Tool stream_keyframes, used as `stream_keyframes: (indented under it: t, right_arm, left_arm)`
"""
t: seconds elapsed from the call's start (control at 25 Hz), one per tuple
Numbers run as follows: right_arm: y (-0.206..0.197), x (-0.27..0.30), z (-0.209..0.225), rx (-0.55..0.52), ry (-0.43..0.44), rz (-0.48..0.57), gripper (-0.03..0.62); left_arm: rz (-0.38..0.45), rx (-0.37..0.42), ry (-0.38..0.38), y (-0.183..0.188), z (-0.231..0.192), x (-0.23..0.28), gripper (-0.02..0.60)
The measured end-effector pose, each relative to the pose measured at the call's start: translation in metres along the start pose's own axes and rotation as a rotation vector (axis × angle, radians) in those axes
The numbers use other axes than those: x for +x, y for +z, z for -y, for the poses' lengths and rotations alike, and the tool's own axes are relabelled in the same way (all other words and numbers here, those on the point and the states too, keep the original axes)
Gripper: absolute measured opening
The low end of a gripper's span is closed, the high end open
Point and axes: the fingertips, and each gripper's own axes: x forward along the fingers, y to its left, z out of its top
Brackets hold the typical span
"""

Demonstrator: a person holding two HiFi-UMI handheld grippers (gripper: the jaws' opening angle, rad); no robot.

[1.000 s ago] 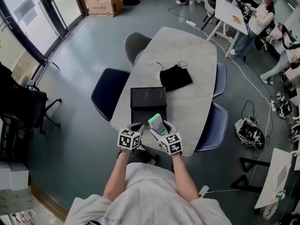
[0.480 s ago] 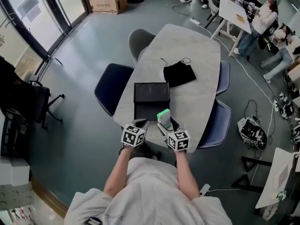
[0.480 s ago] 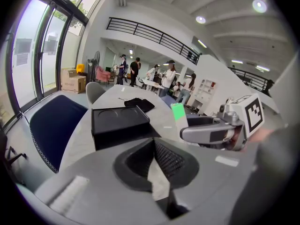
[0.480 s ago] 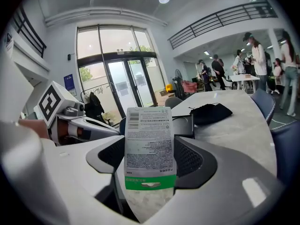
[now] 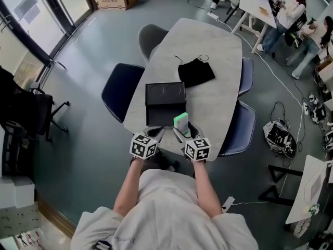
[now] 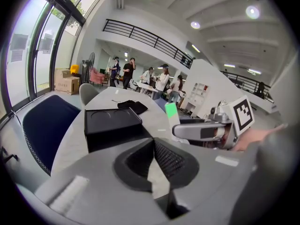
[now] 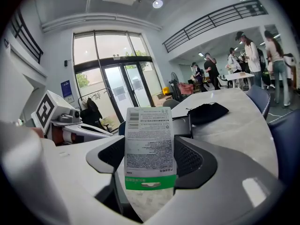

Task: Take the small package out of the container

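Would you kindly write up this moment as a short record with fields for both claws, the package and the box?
right claw: shut on the small package, gripping its lower part
small package: upright, white with a green band
left claw: shut, empty, beside the right claw
black box: on the table, beyond both claws; package appears outside it
black pouch: farther along the table

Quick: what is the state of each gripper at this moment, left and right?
Left gripper: closed, nothing between its jaws.
Right gripper: closed on the small package, which is white with a green end.
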Motion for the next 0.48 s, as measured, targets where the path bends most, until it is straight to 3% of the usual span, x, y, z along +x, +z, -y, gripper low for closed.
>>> stream_keyframes:
  t: [0.48]
  right_arm:
    - [-0.0028,-0.0088,0.0015,0.023,-0.011,0.023,0.328]
  left_arm:
    - [-0.015,0.017,-0.017,-0.0072,0.0077,-0.0004,0.055]
